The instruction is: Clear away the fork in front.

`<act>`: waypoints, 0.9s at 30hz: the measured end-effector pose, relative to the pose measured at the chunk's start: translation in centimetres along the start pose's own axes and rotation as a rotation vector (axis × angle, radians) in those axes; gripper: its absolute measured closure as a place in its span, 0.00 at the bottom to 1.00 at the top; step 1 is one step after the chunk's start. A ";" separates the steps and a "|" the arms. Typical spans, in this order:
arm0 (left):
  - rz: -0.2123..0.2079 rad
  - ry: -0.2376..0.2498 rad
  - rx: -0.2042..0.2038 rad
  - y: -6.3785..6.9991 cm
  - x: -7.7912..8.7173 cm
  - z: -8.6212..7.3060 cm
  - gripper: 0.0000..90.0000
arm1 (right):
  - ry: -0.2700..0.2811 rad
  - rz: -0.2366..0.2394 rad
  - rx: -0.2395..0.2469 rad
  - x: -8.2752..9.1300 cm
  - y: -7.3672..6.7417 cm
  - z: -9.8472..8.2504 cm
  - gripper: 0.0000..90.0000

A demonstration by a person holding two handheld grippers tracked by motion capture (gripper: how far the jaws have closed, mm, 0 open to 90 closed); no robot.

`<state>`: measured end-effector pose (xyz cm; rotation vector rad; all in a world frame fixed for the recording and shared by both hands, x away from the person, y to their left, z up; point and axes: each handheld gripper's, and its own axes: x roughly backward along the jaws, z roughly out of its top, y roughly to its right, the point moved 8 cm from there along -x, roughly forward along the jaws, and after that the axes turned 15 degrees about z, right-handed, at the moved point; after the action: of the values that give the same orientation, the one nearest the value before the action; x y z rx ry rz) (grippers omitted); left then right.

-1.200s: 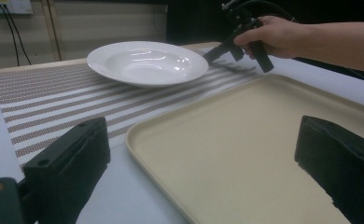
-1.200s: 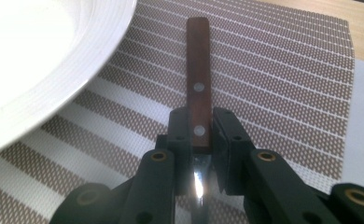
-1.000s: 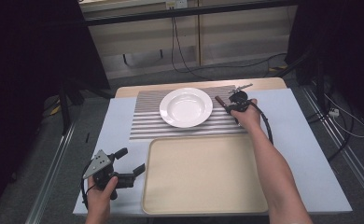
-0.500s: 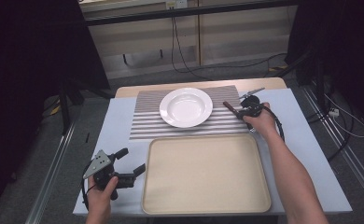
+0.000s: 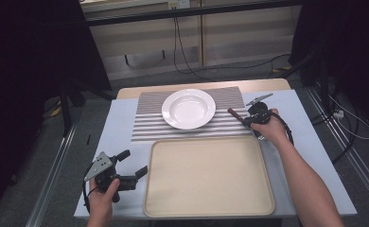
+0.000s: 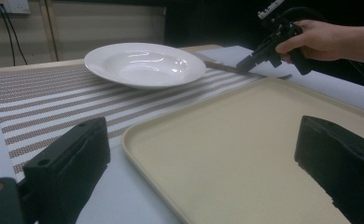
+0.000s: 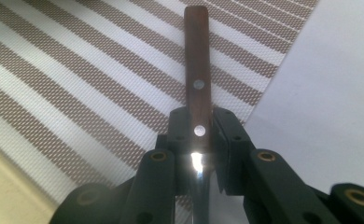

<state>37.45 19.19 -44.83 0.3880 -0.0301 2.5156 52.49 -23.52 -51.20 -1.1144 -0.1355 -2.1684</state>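
Jaws of our right gripper (image 7: pixel 196 140) clamped on wooden knife handle (image 7: pixel 196 60) over striped placemat (image 5: pixel 149 124), beside white plate (image 5: pixel 188 109), our left gripper (image 5: pixel 131 163) gaping empty by beige tray (image 5: pixel 206 179).

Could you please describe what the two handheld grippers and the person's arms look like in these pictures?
Both are black, pistol-shaped tools. The left gripper has two blocky black jaws and a grey three-cornered plate on top; brass-coloured pivot bushings show in its own view. The right gripper carries a similar grey plate, and a black cable loops from it past the wrist. Both forearms are bare, with no sleeves visible.
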 end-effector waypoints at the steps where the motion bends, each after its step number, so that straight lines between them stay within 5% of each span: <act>1: 0.002 0.002 0.001 0.0 0.0 0.0 0.04 | -0.002 0.002 0.004 0.0 -0.1 -0.1 0.86; 4: -0.002 0.000 -0.001 0.0 0.0 0.0 0.04 | -0.015 -0.007 0.025 0.0 -0.5 -0.2 0.86; 14: 0.000 0.001 0.002 0.0 0.0 0.0 0.04 | -0.008 -0.003 -0.023 -0.3 -0.3 0.2 0.85; 21: 0.005 0.002 0.002 -0.1 0.1 0.1 0.04 | -0.050 0.019 -0.090 -0.5 0.0 0.5 0.85; 27: 0.008 0.011 0.004 -0.2 0.1 0.3 0.04 | -0.103 -0.015 -0.085 -0.7 -0.2 0.9 0.84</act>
<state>37.60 19.41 -44.58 0.3766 -0.0228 2.5256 53.23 -22.67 -51.12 -1.2779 -0.0986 -2.1471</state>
